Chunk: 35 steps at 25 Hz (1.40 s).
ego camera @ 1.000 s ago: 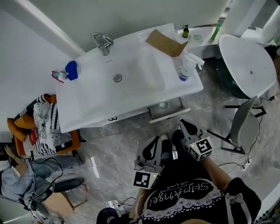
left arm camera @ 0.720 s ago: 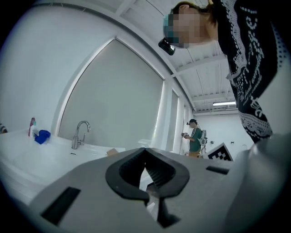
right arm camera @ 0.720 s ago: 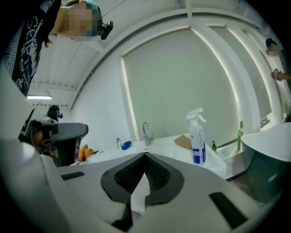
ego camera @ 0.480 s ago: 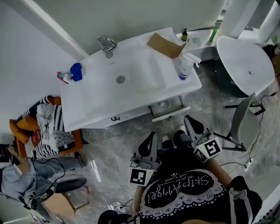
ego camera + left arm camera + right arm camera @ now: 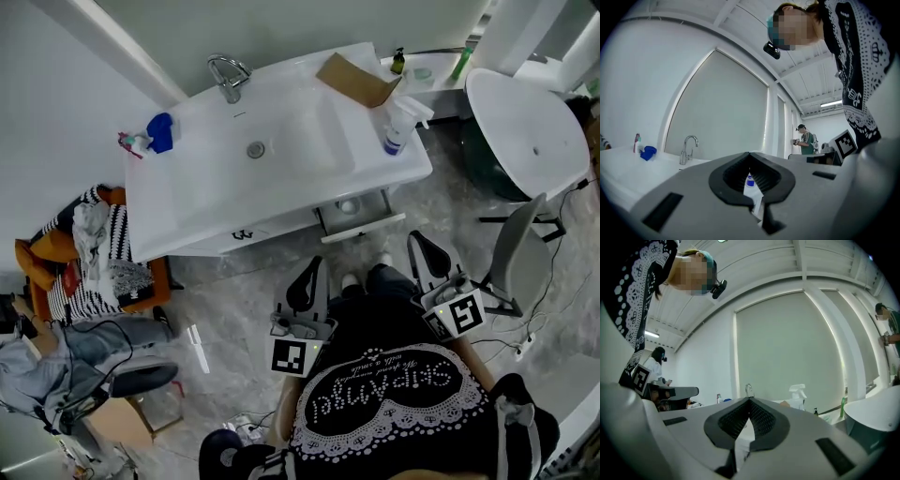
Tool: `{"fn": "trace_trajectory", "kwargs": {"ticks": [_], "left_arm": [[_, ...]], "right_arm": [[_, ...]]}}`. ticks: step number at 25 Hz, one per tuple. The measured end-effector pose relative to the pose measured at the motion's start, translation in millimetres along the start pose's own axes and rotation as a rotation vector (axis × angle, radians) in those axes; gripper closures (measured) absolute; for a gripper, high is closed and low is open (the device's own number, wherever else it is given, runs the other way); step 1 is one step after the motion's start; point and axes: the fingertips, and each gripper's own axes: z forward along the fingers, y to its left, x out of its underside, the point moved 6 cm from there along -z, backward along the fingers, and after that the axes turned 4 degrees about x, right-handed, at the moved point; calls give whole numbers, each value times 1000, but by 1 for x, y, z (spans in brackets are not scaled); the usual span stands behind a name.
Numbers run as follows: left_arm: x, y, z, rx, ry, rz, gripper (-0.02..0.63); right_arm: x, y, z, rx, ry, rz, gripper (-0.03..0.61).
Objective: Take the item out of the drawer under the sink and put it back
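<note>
Jaws pressed together on nothing, left gripper (image 5: 312, 269) and right gripper (image 5: 416, 242) alike, held well back from white sink (image 5: 187, 208). Left open beneath: drawer (image 5: 362, 228), small round item (image 5: 349, 206) inside. Likely called next for reaching down, spreading jaws round item.

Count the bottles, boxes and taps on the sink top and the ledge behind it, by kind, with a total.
Bottles: 3 (spray bottle, dark bottle, green bottle)
Boxes: 1 (cardboard box)
Taps: 1 (chrome tap)
Total: 5
</note>
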Motion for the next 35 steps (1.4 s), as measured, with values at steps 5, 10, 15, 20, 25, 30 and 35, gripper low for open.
{"fn": "trace_trajectory", "kwargs": {"ticks": [5, 10, 15, 20, 25, 30, 35], "left_arm": [[8, -6, 0, 4, 38, 4, 611], [20, -9, 6, 16, 76, -3, 611], [22, -18, 4, 26, 83, 5, 611], [26, -34, 2, 91, 136, 98, 611], [34, -50, 13, 193, 211, 207, 611], [36, -65, 16, 284, 233, 220, 611], [38, -71, 14, 295, 242, 195, 611]], "right_arm": [[4, -5, -10, 39, -14, 37, 565], [10, -4, -7, -18, -8, 91, 565], [9, 6, -11, -33, -31, 71, 565], [7, 13, -15, -63, -22, 63, 565], [8, 16, -15, -90, 8, 34, 565], [9, 22, -19, -108, 31, 20, 565], [12, 25, -25, -124, 56, 8, 565]]}}
